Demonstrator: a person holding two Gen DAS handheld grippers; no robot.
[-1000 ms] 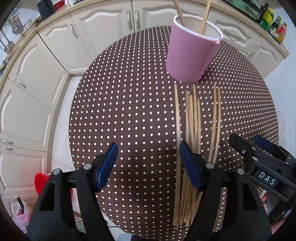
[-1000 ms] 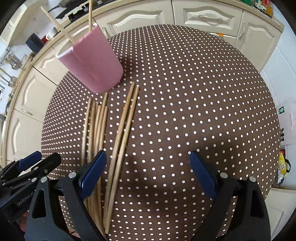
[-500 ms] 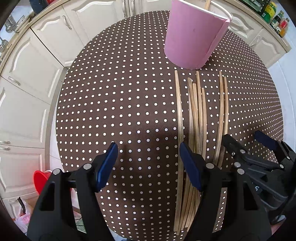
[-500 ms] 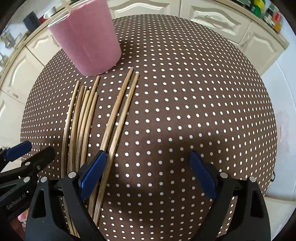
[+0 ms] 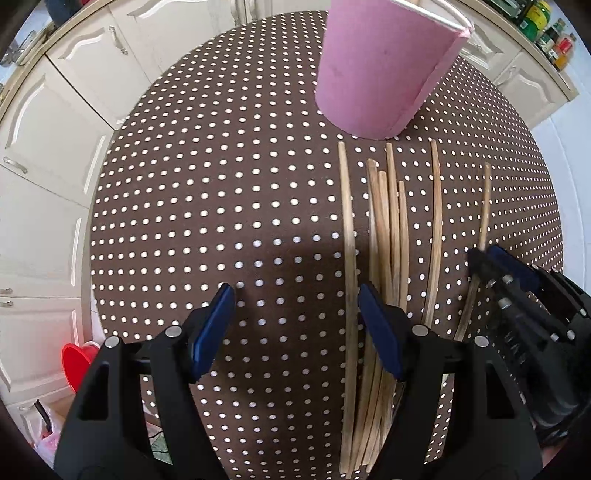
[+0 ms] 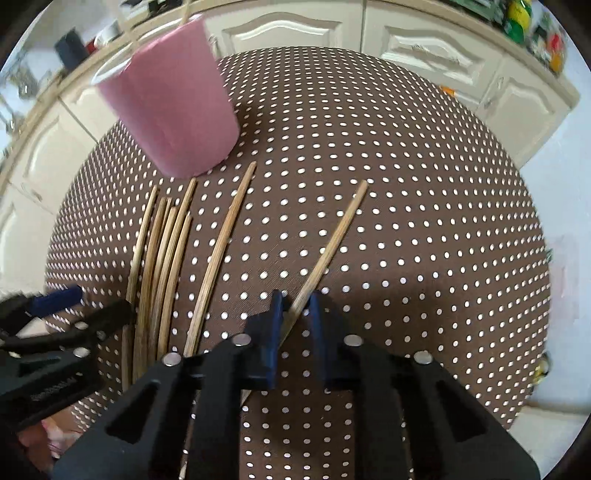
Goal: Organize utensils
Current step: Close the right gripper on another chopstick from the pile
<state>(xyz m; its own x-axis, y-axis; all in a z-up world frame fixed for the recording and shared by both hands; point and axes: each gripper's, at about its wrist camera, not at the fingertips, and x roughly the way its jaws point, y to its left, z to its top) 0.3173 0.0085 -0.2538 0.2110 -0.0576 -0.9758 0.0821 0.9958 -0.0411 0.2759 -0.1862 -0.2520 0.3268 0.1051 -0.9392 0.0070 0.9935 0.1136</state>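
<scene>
A pink cup (image 5: 384, 66) stands at the far side of the round brown dotted table (image 5: 221, 184); it also shows in the right wrist view (image 6: 173, 110). Several wooden chopsticks (image 5: 384, 236) lie in a row in front of the cup. My left gripper (image 5: 295, 306) is open and empty, low over the table, just left of the bundle (image 6: 162, 251). My right gripper (image 6: 295, 302) is shut on one chopstick (image 6: 332, 243), which angles off to the right, apart from the others. That chopstick shows in the left wrist view (image 5: 484, 206).
White kitchen cabinets (image 5: 55, 147) curve round the table. A red bowl (image 5: 77, 362) sits on the floor at lower left. Bottles (image 6: 532, 26) stand on the counter at the far right. A single chopstick (image 6: 221, 243) lies between the bundle and the held one.
My right gripper has closed on the rightmost chopstick and swung it away from its neighbour. Both grippers have come closer to the table. The left gripper stays open.
</scene>
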